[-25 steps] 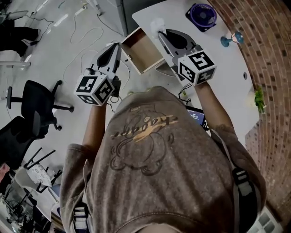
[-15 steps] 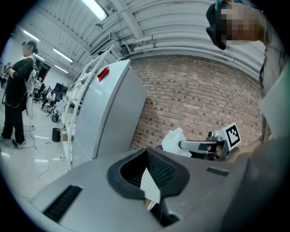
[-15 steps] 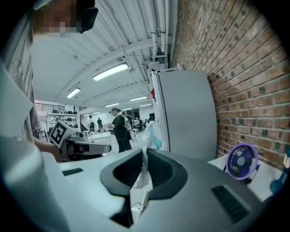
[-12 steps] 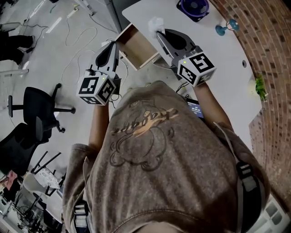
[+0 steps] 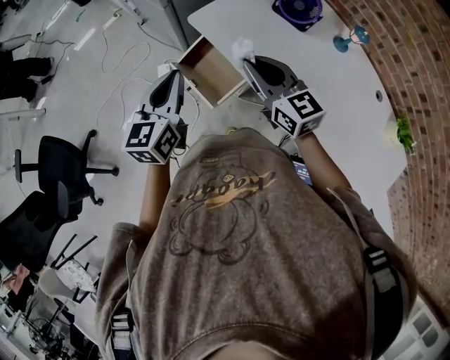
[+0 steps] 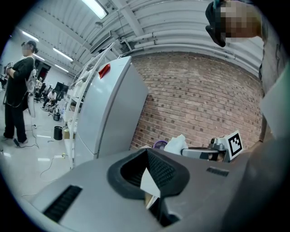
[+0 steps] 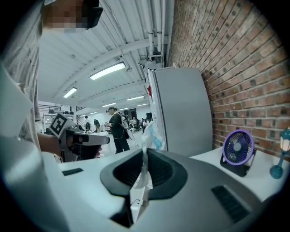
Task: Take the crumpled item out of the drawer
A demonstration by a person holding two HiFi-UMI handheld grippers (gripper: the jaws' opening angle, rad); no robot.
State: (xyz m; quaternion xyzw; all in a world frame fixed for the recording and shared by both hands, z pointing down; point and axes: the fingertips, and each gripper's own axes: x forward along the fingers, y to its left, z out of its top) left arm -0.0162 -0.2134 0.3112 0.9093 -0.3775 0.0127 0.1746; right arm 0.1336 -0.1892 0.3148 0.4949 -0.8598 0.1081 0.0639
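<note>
The crumpled item (image 5: 242,48) is a white tissue-like wad with a bluish tint. My right gripper (image 5: 247,62) is shut on it and holds it over the white table (image 5: 330,77), just right of the open wooden drawer (image 5: 211,70). In the right gripper view the wad (image 7: 152,133) sticks up from the closed tips of my right gripper (image 7: 144,152). My left gripper (image 5: 181,73) hangs left of the drawer with its jaws together and nothing in them. From the left gripper view (image 6: 147,150) the wad (image 6: 176,144) shows across the way. The drawer's inside looks bare.
A purple fan (image 5: 299,10) and a small blue lamp (image 5: 351,36) stand on the table by the brick wall (image 5: 415,84). A black office chair (image 5: 60,158) and cables (image 5: 126,63) are on the floor at left. A person (image 7: 115,129) stands far off.
The right gripper's marker cube has turned and dropped slightly, still holding the wad beside the drawer. The left gripper has barely moved. The head view has shifted a little.
</note>
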